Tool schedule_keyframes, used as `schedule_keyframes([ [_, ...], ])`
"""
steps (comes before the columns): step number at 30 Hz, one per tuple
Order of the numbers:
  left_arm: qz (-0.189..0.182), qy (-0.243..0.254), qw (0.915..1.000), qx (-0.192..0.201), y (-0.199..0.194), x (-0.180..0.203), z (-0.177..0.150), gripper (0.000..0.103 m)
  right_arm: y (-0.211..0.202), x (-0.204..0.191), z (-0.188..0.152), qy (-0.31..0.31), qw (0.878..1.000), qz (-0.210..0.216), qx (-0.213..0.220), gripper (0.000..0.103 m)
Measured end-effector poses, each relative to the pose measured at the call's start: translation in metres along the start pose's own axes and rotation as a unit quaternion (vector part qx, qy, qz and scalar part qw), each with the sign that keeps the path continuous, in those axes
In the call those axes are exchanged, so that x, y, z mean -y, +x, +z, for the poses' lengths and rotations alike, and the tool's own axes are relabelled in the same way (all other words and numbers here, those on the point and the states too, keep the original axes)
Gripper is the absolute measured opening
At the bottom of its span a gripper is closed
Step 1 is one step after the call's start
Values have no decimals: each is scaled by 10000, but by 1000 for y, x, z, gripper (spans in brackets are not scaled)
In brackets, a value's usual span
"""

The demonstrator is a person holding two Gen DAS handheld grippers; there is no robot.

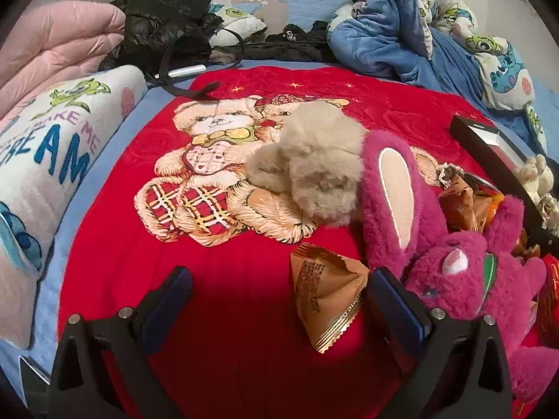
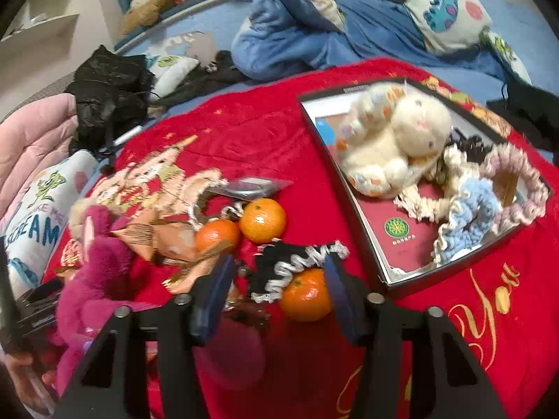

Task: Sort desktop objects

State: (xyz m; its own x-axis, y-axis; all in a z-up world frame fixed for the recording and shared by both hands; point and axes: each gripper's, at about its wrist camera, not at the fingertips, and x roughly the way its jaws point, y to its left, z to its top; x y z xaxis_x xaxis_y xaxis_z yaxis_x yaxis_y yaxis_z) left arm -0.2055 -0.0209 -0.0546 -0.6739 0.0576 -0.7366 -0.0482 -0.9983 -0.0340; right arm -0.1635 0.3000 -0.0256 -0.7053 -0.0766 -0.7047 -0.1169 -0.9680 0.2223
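Three tangerines (image 2: 262, 220) are being shown on a red blanket (image 2: 279, 132), one lying between the half-open jaws of the right gripper (image 2: 279, 296), untouched, beside a black scrunchie (image 2: 279, 269). One black tray (image 2: 380, 272) at right is holding one white plush (image 2: 394, 146). One brown packet (image 1: 325, 300) is lying near the wide-open, empty left gripper (image 1: 279, 300).

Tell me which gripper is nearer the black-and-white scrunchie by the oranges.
Right. The right gripper has the black-and-white scrunchie just ahead between its open fingers, beside an orange. The left gripper is over by the brown snack packet; the scrunchie isn't in its view.
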Motion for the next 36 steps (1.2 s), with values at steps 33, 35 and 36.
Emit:
schedule_keyframes([
  [33, 219, -519, 9969, 552, -52, -24, -3, 38, -18, -22, 3, -113, 9960, 600, 651, 11],
  [35, 248, -493, 9968, 577, -58, -20, -5, 38, -21, -22, 3, -117, 9957, 628, 675, 11],
  [36, 276, -429, 9969, 606, -62, -15, -5, 38, -22, -22, 3, -112, 9954, 653, 687, 11],
])
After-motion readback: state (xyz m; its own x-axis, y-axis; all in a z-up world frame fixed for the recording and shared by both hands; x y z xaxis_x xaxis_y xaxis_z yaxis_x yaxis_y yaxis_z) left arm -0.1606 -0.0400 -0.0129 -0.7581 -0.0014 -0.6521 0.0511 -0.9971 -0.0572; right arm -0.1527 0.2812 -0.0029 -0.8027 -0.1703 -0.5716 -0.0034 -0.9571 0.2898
